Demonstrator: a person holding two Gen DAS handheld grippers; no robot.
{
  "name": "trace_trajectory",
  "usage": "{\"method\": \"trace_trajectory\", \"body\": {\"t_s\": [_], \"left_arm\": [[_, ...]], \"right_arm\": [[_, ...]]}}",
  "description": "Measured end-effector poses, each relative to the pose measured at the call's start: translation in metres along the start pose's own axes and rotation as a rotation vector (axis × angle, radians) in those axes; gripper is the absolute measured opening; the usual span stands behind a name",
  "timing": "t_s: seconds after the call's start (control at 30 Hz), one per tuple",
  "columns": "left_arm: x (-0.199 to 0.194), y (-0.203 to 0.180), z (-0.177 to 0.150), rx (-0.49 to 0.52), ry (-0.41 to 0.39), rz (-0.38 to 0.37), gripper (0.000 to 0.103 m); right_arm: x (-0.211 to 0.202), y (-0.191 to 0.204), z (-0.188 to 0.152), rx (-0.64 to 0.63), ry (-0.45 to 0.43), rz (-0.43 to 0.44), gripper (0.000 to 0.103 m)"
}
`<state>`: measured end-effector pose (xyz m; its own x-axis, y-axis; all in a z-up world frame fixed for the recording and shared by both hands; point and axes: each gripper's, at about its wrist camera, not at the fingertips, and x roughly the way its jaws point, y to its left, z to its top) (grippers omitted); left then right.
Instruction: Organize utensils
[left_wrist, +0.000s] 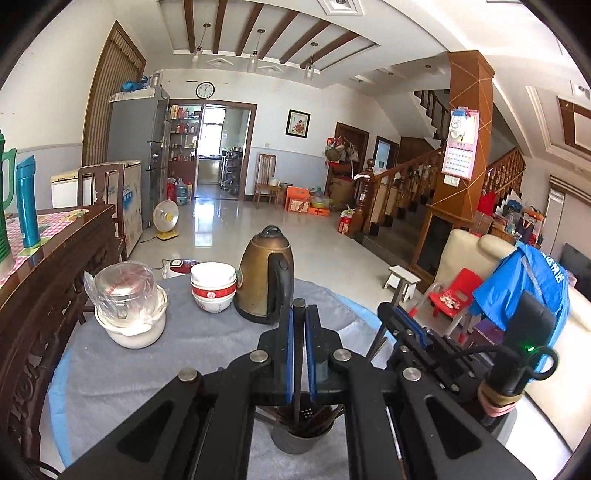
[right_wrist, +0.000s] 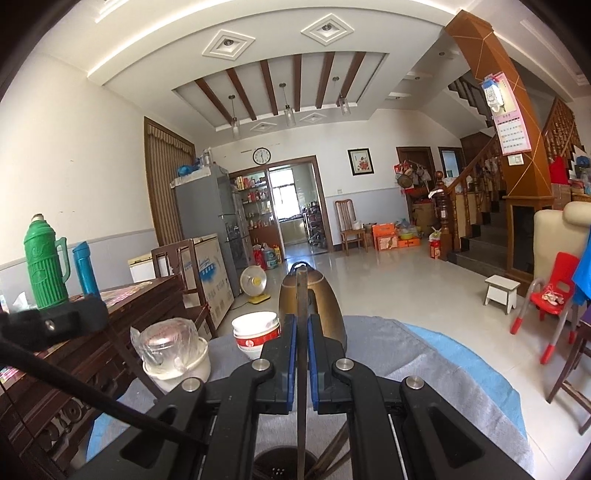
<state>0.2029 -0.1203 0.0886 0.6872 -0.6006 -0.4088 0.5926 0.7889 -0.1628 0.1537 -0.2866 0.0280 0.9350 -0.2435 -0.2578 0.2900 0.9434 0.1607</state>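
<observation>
Both hands are working over the utensil holder (left_wrist: 302, 437), a small grey cup that is standing on the grey-covered round tabletop (left_wrist: 177, 354) and already carrying a bundle of dark sticks, probably chopsticks.

The left hand-held gripper (left_wrist: 299, 314) is pinching a thin dark stick (left_wrist: 298, 373) between its blue pads (left_wrist: 290, 354), with the jaws pressed together on it. The stick is running lengthwise along the fingers, its near end reaching down into the holder's mouth, which is sitting directly below this gripper. In the left wrist view the right gripper's body is showing to the right of the holder, with brown sticks poking out beneath it.

The right hand-held gripper (right_wrist: 302, 325) is likewise clamping a slim utensil (right_wrist: 302, 332), flat and greyish. Its long axis is also lying along the fingers, the far tip standing up in front of the brass kettle (right_wrist: 314, 306) and the near end dropping toward the holder (right_wrist: 284, 463), whose dark rim is just peeking in at the bottom of that view.

Beyond the holder, the kettle, stacked red-and-white bowls (left_wrist: 213, 286) and a white pot with a bagged glass lid (left_wrist: 129, 310) are standing well clear.

Judging from this, both pieces are lining up roughly upright above the holder, and the left one looks nearer to seating; the coming move depends on keeping each long axis aimed into the opening.
</observation>
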Motion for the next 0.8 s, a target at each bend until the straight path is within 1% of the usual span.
{"method": "trace_trajectory", "body": {"t_s": [0.3,0.8], "left_arm": [[0.019,0.004,-0.013,0.002,0.06,0.023,0.006],[0.029,0.0,-0.027,0.048,0.081,0.054,0.007]], "right_arm": [[-0.007,-0.015,-0.015,0.029,0.066,0.03,0.006],[-0.008,-0.01,-0.026,0.017,0.119,0.06,0.007]]}}
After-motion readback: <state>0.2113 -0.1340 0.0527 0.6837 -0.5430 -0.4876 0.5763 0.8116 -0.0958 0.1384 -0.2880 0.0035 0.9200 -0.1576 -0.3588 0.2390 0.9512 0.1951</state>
